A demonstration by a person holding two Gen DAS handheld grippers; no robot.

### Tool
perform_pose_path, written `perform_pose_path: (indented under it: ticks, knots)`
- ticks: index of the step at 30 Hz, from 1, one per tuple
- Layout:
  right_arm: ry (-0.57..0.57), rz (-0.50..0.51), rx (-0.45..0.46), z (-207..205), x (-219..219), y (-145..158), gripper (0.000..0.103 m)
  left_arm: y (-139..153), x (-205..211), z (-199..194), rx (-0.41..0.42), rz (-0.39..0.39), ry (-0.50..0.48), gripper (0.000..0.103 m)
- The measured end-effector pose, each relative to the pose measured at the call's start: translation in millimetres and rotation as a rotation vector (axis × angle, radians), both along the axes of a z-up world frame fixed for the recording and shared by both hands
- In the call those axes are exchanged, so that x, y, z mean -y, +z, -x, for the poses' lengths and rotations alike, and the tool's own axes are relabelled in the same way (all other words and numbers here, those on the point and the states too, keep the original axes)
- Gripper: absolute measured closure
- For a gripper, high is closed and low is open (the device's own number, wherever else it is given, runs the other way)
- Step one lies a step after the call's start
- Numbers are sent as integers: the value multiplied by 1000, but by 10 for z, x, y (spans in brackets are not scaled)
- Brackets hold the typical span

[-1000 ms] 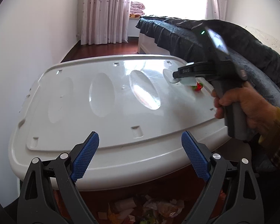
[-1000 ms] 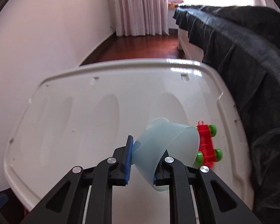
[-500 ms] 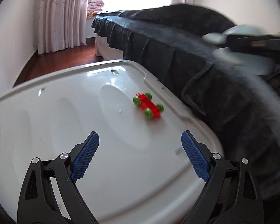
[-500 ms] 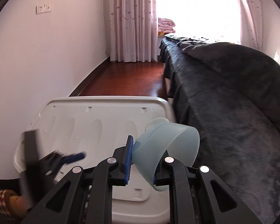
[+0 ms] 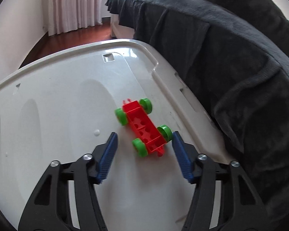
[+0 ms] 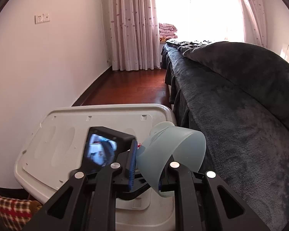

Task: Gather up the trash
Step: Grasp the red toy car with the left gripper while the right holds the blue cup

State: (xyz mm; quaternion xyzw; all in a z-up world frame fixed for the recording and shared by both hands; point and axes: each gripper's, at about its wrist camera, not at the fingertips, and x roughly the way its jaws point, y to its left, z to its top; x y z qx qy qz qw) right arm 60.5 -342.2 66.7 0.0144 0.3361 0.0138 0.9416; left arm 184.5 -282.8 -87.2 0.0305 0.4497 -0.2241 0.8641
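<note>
Since half a second ago my left gripper (image 5: 144,146) has closed in on the red toy car (image 5: 143,128) lying on the white bin lid (image 5: 54,100); its blue pads (image 5: 108,155) now flank the near end of the car, spread and not yet touching it so far as I can tell. My right gripper (image 6: 146,170) has drawn higher and back from the lid, pinching the wall of a pale blue plastic cup (image 6: 173,150), which hangs clear of the lid near the dark bed cover (image 6: 240,115). I judge the cup collected and awaiting disposal, and the car next for pickup. Count: one toy car with four green wheels (image 5: 146,104), one cup, one lid, two grippers. No other loose item shows on the lid. Whether the pads will seat squarely on the angled car is uncertain.
</note>
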Motion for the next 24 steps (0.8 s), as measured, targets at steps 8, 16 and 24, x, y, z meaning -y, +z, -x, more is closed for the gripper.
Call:
perform_pose_path:
  ticks: [8, 16, 24]
  knots:
    - [-1, -1, -3, 9, -27, -7, 87, 1, -111, -60, -2, -36, 38, 64]
    - [-5, -3, -13, -23, -33, -39, 87, 167, -555, -14, 14, -21, 80, 64]
    - [22, -8, -29, -17, -186, -82, 87, 372, -1229, 318, 52, -25, 141, 64]
